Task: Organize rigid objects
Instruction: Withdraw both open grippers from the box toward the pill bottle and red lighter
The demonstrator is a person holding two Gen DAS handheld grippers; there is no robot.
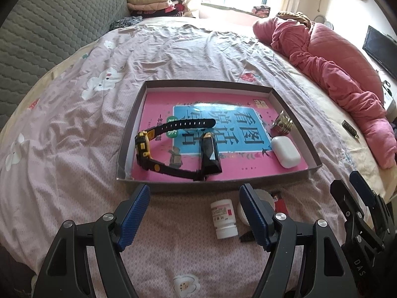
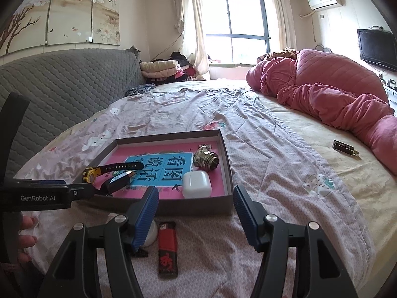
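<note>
On the bedspread (image 1: pixel 74 114), nearest the viewer, the left gripper (image 1: pixel 194 214) and right gripper (image 2: pixel 196 213) are held with fingers spread wide, nothing between them. Just short of the shallow box (image 1: pixel 218 181) a white pill bottle (image 1: pixel 223 219), a red lighter (image 2: pixel 168 247) and a partly hidden white round object (image 1: pixel 242 211) are laid. Inside the box, on a pink book (image 1: pixel 248 166), are placed a black-and-yellow watch (image 1: pixel 148 149), a black case (image 1: pixel 210 155), a white earbud case (image 1: pixel 285 151) and a brass piece (image 1: pixel 282 123). Well beyond the box, to its right, a dark keyring tag (image 2: pixel 343 147) and a pink quilt (image 2: pixel 330 92) are seen.
</note>
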